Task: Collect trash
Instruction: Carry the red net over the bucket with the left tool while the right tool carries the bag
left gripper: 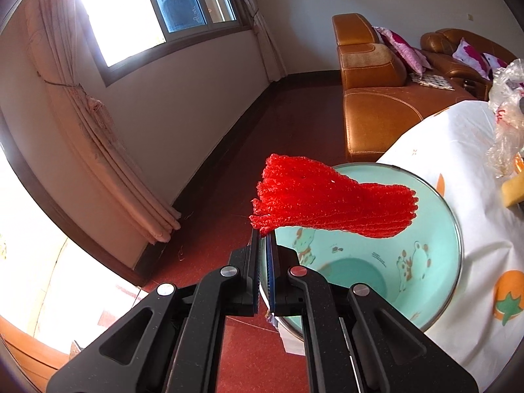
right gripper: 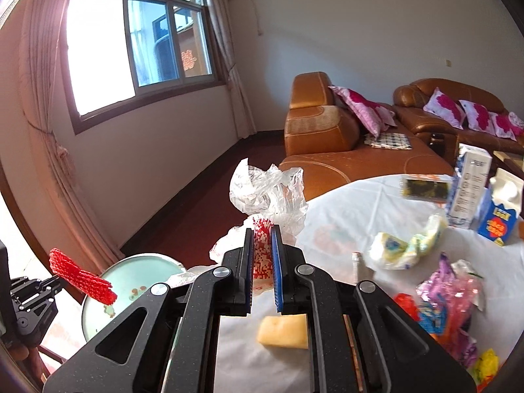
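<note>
— What's the biggest thing you can see from here?

— The round surface [right gripper: 344, 216] under a white cloth with orange fruit prints. Beside its edge, lower down, stands a mint-green basin [left gripper: 422, 229] with cartoon animals painted inside.

— And the rubbish?

— Most of it lies on the cloth: a white and blue carton [right gripper: 468, 190], a torn blue and yellow carton [right gripper: 501, 213] just beside it, a crumpled yellow-and-white wrapper [right gripper: 402, 249], a heap of purple and bright wrappers [right gripper: 448, 298] near the right edge, and a yellow sponge block [right gripper: 285, 330] close to the right tongs.

— What are the tongs doing?

— The right tongs [right gripper: 262, 232] are closed to a narrow gap on a crumpled clear plastic bag [right gripper: 265, 193] with red-and-white print, held up above the edge of the cloth. The left tongs [left gripper: 263, 234] are pinched tight on one end of a red foam net sleeve [left gripper: 330, 199], which sticks out sideways over the basin's open mouth, not touching it.
</note>
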